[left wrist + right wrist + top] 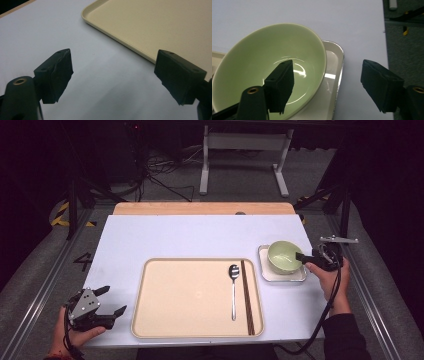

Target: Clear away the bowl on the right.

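Right hand-held gripper (327, 85) wide open, nothing clamped; one jaw inside the green bowl (269, 67), the other outside past the rim, over the small white dish (337, 65) and the bench (357, 30). No pad pressing on the rim yet. Same right hand-held gripper in the high view (302, 257), at the near-right edge of the bowl (283, 256), which sits on the dish (265, 270) just right of the beige tray (190, 297). Step in hand, by judgement: grasp of the bowl by its rim wall, probably for a move onto the tray. To do it well: inner jaw lowered deeper along the inside wall, outer jaw brought close against the outside, rim wall centred between the pads before closing; firm closure, since glazed curved walls slip easily; straight lift so the dish beneath is not dragged along. Beyond the bowl from this hand-held gripper, on the tray's near side: spoon (233, 290) and dark chopsticks (247, 297), lying lengthwise; landing spot best chosen past them, on the bare tray centre. Left hand-held gripper (111, 301) idle at the tray's far corner, jaws spread, holding nothing; in its own view (113, 77) just bench between the pads, tray edge (117, 41) ahead.
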Tool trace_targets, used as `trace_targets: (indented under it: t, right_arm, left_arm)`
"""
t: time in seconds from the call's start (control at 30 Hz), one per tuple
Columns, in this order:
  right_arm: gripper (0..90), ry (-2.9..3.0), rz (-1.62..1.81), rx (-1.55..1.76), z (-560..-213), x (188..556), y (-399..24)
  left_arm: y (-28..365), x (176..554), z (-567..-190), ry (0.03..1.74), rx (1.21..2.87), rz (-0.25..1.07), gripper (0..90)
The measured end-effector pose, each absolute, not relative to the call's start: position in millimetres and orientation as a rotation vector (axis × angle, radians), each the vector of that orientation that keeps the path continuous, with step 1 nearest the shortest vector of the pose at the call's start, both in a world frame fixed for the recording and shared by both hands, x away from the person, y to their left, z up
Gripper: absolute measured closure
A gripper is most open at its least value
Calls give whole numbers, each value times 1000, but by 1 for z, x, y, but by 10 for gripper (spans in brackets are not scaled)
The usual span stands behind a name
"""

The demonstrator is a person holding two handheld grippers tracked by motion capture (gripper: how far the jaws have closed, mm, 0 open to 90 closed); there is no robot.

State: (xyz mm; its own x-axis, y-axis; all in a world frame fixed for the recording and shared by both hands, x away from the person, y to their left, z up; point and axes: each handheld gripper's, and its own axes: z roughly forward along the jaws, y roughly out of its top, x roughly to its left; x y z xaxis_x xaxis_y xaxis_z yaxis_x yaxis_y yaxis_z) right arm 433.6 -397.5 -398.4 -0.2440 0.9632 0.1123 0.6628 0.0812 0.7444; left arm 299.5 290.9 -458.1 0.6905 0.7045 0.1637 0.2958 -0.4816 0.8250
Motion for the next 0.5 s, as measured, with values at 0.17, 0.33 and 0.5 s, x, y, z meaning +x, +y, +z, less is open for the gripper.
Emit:
trace_targets:
  t: [0.17,0.33,0.5]
  right_arm:
    - [285,1996,1001,1637,-405,439,-397]
    - [361,2050,1036,1690,-415,447,-397]
    - [433,2087,1043,1713,-421,453,-394]
  left_arm:
    - [291,300,-458,770,2076,630,160]
    - [291,301,-458,766,2081,631,160]
    - [290,302,-458,770,2078,627,160]
